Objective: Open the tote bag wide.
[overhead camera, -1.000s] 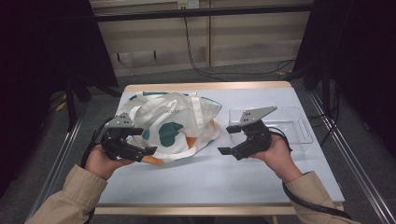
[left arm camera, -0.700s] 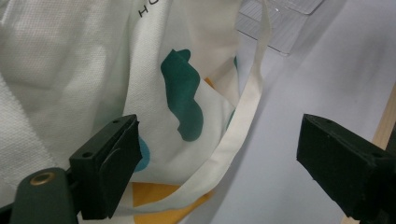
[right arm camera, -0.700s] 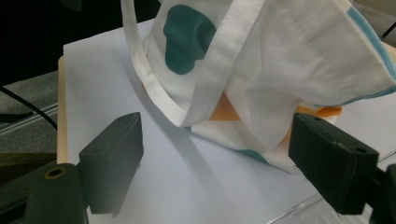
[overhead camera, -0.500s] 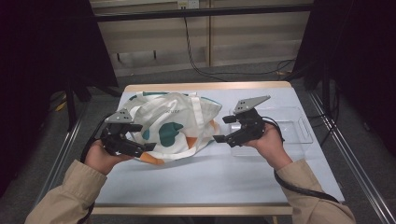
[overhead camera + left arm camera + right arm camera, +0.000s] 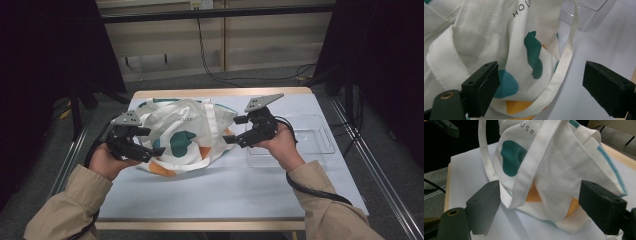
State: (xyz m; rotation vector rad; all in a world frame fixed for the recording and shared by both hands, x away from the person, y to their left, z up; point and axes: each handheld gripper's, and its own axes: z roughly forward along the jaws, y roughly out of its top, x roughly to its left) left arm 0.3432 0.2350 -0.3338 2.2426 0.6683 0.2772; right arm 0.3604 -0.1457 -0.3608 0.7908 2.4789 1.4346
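A pale blue table (image 5: 240,190) stands before dim beige wall panels (image 5: 270,40).

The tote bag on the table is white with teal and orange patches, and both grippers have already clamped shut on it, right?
Not quite. The tote bag looks as you say, but the left gripper and right gripper are open, jaws wide apart around the cloth, as both gripper views show.

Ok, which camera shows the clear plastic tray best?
The high view: the clear plastic tray lies whole on the table's right side, behind the right hand-held gripper. The left gripper view catches just a ribbed corner past the tote bag. In the right gripper view I can't make it out.
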